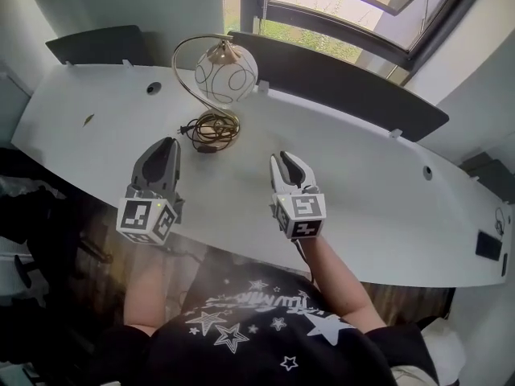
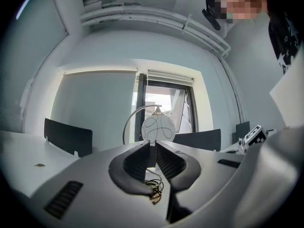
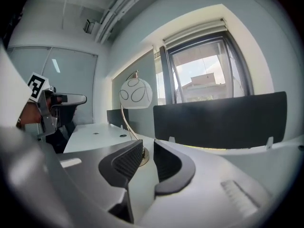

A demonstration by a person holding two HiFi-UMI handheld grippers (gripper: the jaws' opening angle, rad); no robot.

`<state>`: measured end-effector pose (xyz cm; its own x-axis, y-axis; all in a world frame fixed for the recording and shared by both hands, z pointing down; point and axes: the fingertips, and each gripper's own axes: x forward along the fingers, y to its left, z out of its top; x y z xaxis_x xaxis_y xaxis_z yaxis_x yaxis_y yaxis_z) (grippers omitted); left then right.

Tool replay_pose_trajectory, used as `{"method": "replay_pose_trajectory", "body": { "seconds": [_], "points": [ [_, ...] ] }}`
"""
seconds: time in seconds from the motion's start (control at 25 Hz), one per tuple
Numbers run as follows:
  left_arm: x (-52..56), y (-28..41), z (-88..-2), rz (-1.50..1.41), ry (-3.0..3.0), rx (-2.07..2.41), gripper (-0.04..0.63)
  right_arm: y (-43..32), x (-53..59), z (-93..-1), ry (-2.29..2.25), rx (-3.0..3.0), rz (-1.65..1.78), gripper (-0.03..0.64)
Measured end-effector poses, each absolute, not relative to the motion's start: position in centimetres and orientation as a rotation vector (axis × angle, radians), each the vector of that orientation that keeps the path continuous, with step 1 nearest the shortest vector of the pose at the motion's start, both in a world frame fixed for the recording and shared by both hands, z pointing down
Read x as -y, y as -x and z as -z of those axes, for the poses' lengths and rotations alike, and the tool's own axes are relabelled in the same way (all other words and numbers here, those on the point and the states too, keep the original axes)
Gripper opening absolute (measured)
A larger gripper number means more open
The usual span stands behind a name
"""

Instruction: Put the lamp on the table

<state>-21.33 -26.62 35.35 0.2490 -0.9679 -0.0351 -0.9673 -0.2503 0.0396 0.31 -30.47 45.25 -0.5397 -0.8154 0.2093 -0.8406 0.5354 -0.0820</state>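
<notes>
**White tabletop: lamp is down, both grippers empty**

Lamp (image 1: 217, 79) stands upright on the table (image 1: 354, 175). It sits toward the far edge, just in front of the dark partition panel (image 1: 338, 83) and the window (image 1: 338, 14). The glass globe shade (image 1: 226, 72) hangs from the brass arc stem. It hangs clear of the tabletop, so the weight rests on the round base alone.

The cord (image 1: 211, 129) is coiled at the base, with the plug end lying just to its left on the tabletop. I can't tell whether the coil rests on the base or beside it. Either way nothing trails over the table edge, which is probably why it's bundled there: no snag, no pull on the lamp.

Left gripper (image 1: 165, 145) hovers over the near edge, well apart from the lamp. Its jaws are pressed together down to a thin slit with nothing in it. Its own view only shows the lamp (image 2: 158, 127) through that slit in the distance.

Right gripper (image 1: 286, 159) is also at the near side, level with the left one. Its jaws are spread with a clear gap and bare tabletop between the pads. The lamp (image 3: 135, 93) sits off to its left and is not touched.

Judgement: the placement looks finished. The lamp is stable and nothing is gripping it. Both tools are parked near the person's body, clear of the shade, so they can't knock it.

Remaining risk is low. The globe is the fragile part, and the arc puts it off-centre from the base. A bump from the window side could tip it.
</notes>
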Motion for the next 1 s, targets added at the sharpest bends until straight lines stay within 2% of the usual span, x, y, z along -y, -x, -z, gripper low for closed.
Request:
{"method": "replay_pose_trajectory", "body": {
  "seconds": [0.44, 1.0],
  "points": [
    [16.6, 14.7, -36.5, 0.027, -2.374, 2.034, 0.034, -3.5, 23.8, -44.6, -1.199, 2.736, -0.193, 0.003],
    [10.3, 10.8, -37.5, -0.008, -2.334, 2.036, 0.032, -6.9, 18.8, -44.7, -1.194, 2.783, -0.243, 0.0]
  ]
}}
